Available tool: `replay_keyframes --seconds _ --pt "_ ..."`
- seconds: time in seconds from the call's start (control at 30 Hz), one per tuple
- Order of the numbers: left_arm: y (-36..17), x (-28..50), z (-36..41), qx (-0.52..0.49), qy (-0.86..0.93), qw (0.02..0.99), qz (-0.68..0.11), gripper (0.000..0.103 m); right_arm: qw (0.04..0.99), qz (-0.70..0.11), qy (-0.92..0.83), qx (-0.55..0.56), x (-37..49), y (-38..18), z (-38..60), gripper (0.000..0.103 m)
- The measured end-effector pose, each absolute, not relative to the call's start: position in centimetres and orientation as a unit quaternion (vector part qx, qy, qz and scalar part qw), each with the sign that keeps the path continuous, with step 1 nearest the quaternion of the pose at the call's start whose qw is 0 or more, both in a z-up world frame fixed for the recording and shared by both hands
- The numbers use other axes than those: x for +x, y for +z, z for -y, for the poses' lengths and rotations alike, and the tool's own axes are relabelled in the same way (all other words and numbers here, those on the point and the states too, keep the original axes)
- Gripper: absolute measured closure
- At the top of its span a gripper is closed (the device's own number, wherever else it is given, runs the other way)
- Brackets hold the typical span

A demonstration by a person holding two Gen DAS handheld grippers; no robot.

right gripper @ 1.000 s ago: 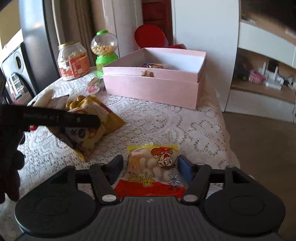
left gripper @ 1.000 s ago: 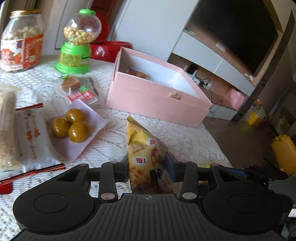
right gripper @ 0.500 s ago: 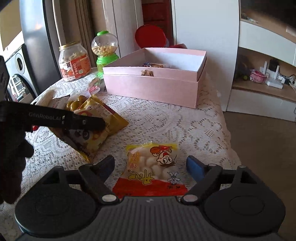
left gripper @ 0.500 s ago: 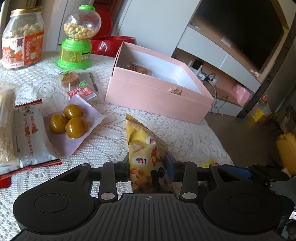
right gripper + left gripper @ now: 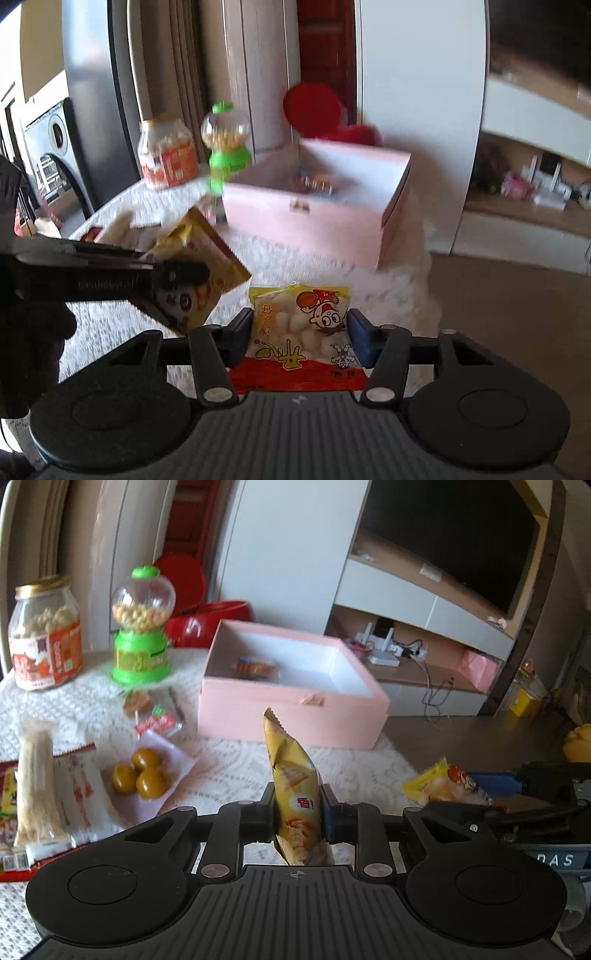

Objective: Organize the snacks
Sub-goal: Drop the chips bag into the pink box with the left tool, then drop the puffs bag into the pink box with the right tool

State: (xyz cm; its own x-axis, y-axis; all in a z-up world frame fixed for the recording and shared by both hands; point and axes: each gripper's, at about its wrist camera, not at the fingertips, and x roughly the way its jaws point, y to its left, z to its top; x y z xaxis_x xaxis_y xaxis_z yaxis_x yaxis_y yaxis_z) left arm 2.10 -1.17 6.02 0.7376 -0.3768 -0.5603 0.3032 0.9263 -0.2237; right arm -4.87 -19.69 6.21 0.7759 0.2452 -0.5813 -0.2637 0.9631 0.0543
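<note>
A tall yellow cracker bag (image 5: 291, 775) stands upright between the pads of my left gripper (image 5: 297, 805), whose jaws are closing and pinch it narrow, above the lace tablecloth. A flat yellow-and-red bag of white candies (image 5: 295, 317) sits between the pads of my right gripper (image 5: 301, 328); those jaws are closing too and press its sides, with the bag off the table. An open pink box (image 5: 288, 716) lies ahead, a small wrapped snack inside. In the right wrist view the left gripper (image 5: 177, 275) holds its cracker bag (image 5: 210, 251) at the left, before the pink box (image 5: 306, 225).
A peanut jar (image 5: 44, 635) and a green candy dispenser (image 5: 142, 627) stand at the back left. A packet of three brown balls (image 5: 142, 775), long white packets (image 5: 40, 782) and a small red-labelled packet (image 5: 155, 720) lie left. A red bowl (image 5: 214, 620) sits behind the box. Table's edge and floor lie right.
Both grippers have risen with their bags. The left jaws squeezed the cracker bag narrower. The right jaws spread wide, then shut on the candy bag and lifted it.
</note>
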Motion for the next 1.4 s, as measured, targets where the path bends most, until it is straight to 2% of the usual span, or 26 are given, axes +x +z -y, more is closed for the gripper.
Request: replay_keyframes --seconds 0.17,0.33,0.43,0.53,0.7,0.83,0.9,0.93,1.03,1.23,1.4 --pt "9.9 2.0 0.5 -0.080 -0.202 0.939 -0.268 0.076 0.948 -0.292 0.130 -0.012 -5.1 7.2 20.7 0.049" --pt "15.3 7.9 2.1 -0.105 -0.233 0.941 -0.222 0.074 0.945 -0.303 0.125 0.012 -3.8 6.8 21.2 0.049" --pt "15.3 14.3 3.0 -0.156 -0.254 0.920 -0.254 0.074 0.940 -0.315 0.129 0.029 -2.7 6.3 21.0 0.049" --pt "13.6 16.5 1.7 -0.193 -0.220 0.917 -0.271 0.074 0.939 -0.319 0.126 0.035 -2.4 6.1 20.9 0.049" --pt "10.3 12.6 -3.6 -0.194 -0.166 0.931 -0.262 0.074 0.940 -0.314 0.131 0.024 -1.6 6.8 21.1 0.049" --pt "7.9 8.8 -7.9 -0.163 -0.105 0.948 -0.251 0.074 0.948 -0.285 0.137 0.029 2.1 10.9 20.9 0.048" --pt "7.1 7.3 -9.6 -0.147 -0.070 0.951 -0.263 0.074 0.954 -0.273 0.120 0.018 5.8 13.4 20.1 0.041" --pt "6.8 6.7 -10.2 -0.139 -0.055 0.951 -0.271 0.074 0.955 -0.274 0.109 0.011 7.8 14.2 19.6 0.031" --pt "6.2 4.2 -11.6 -0.124 -0.035 0.951 -0.281 0.074 0.949 -0.303 0.085 -0.011 13.3 15.4 17.1 0.031" --pt "5.7 1.5 -10.4 -0.105 -0.112 0.941 -0.303 0.074 0.899 -0.382 0.216 -0.006 17.3 13.7 7.5 0.031" --pt "4.4 0.9 -9.4 -0.052 -0.113 0.941 -0.315 0.074 0.871 -0.437 0.212 -0.071 21.3 9.5 -1.0 0.033"
